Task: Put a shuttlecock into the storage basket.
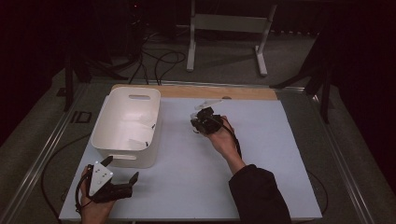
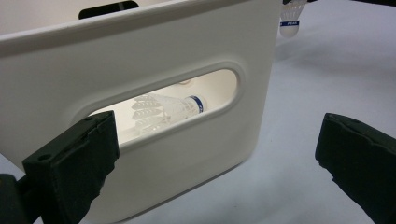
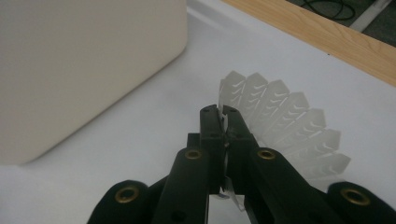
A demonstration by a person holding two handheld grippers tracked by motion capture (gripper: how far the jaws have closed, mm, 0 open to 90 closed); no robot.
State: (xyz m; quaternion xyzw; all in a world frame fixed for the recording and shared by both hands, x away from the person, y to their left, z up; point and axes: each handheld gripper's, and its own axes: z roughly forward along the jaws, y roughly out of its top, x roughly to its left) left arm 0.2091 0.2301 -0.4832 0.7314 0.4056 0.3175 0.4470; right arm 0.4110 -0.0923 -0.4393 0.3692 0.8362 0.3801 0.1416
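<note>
White shuttlecock (image 3: 285, 126), feather skirt seemingly pinched, above the white mat (image 3: 140, 126).

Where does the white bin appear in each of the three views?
High view: white bin left of centre on the white table sheet, beyond the left tool.
Left gripper view: its near wall with the handle slot takes up the left and middle.
Right gripper view: its rounded corner at upper left.
Shared landmark: the bin itself.

One white bin (image 1: 126, 126), at nine o'clock of the table (image 1: 261, 154). Two shuttlecocks counted: one (image 2: 163, 109) inside the bin, seen through its handle slot; one (image 3: 285, 126) out on the sheet, at twelve o'clock. Two grippers: left (image 1: 122, 171), right (image 1: 201, 120).
</note>
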